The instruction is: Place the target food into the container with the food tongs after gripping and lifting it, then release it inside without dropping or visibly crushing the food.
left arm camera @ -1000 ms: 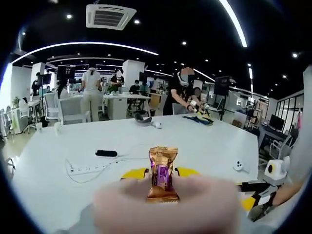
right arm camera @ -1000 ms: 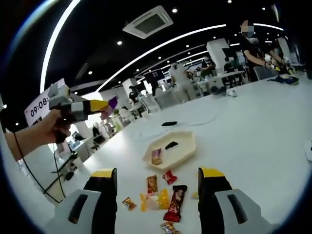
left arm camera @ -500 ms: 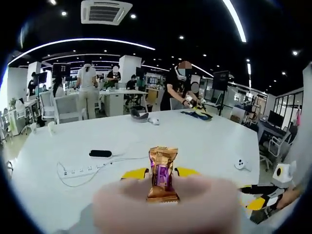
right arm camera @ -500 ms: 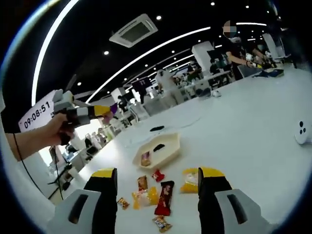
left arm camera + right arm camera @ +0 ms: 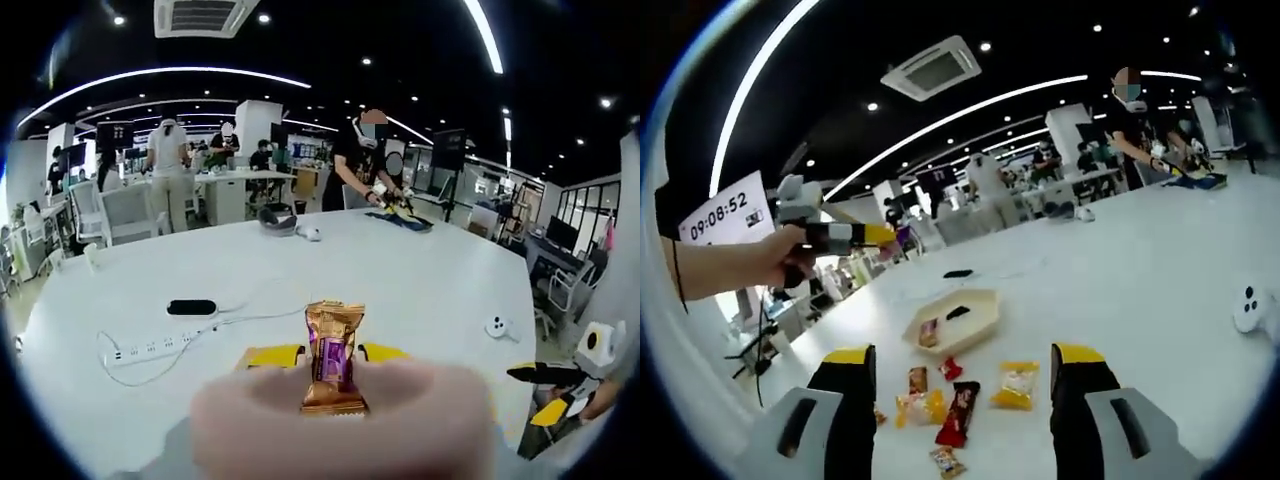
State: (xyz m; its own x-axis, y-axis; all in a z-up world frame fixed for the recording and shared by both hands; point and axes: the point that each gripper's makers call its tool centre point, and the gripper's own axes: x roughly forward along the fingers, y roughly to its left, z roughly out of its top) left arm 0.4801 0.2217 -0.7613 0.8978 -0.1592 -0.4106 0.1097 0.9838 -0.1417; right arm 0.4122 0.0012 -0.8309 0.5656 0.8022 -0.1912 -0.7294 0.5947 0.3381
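One candy in a gold and purple wrapper is held upright between the clenched yellow fingers of the left gripper, raised above the white bench. In the right gripper view, the same gripper is seen in a hand, high above one cream tray. Two items lie in the tray: one snack and one dark piece. On the bench just in front of the tray, about six wrapped snacks are counted, among them a yellow pack and a dark bar. The fingers of the right gripper are spread apart and nothing is between them. Much free bench is seen to the right of the tray, with one white device near the edge. One power strip and one black object lie far off in the left gripper view.
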